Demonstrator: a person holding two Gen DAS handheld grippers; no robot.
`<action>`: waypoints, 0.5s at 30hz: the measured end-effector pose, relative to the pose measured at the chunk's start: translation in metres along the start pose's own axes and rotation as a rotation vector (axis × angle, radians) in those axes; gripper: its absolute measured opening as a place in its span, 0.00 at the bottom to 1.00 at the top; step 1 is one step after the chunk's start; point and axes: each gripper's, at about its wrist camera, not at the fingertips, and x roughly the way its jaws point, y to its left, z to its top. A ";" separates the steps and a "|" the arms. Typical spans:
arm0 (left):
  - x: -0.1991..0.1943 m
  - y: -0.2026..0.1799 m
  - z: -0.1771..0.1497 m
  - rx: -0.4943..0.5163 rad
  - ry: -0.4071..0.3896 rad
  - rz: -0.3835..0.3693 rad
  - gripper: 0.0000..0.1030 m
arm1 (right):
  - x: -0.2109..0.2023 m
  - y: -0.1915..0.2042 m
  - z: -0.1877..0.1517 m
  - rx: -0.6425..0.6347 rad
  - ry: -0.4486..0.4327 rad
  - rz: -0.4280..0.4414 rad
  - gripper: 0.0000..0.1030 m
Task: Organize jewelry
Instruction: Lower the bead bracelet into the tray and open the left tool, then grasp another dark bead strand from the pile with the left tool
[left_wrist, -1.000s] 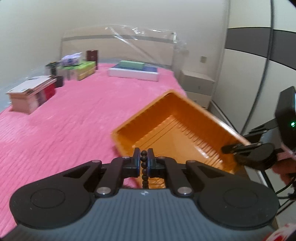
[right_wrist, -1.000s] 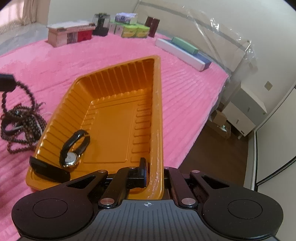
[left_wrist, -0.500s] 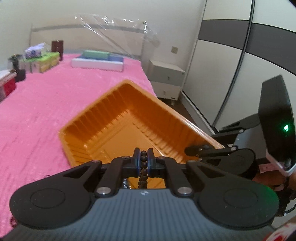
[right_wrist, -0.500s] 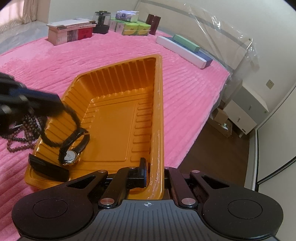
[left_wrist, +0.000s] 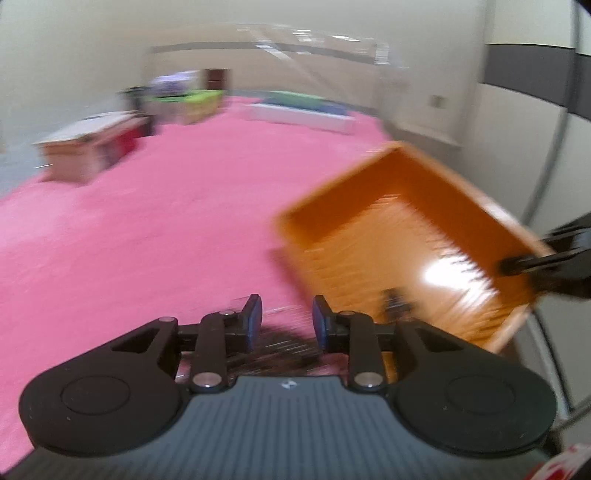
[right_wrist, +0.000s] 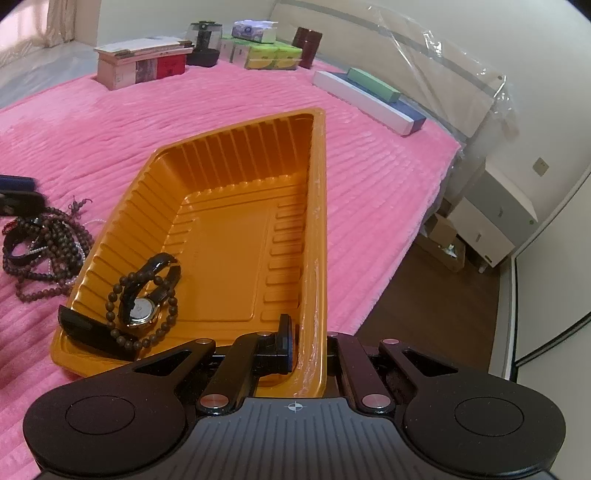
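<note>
At the bottom of the right wrist view, the right tongs pinch the near rim of the orange tray, which lies on the pink bed. Lower left inside the tray, a wristwatch sits ringed by a dark bead bracelet. Left of the tray, more bead strands are heaped on the bed. Across the blurred left wrist view, the left tongs stand spread and hold nothing. Far off, boxes line the upper frame.
</note>
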 end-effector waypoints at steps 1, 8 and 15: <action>-0.004 0.014 -0.006 -0.013 0.004 0.044 0.26 | 0.000 0.000 0.000 -0.002 0.001 0.003 0.04; -0.015 0.092 -0.044 -0.080 0.071 0.243 0.26 | -0.001 0.003 0.000 -0.009 0.002 -0.004 0.04; 0.002 0.113 -0.050 -0.059 0.091 0.250 0.26 | 0.000 0.004 0.000 -0.015 0.006 -0.013 0.04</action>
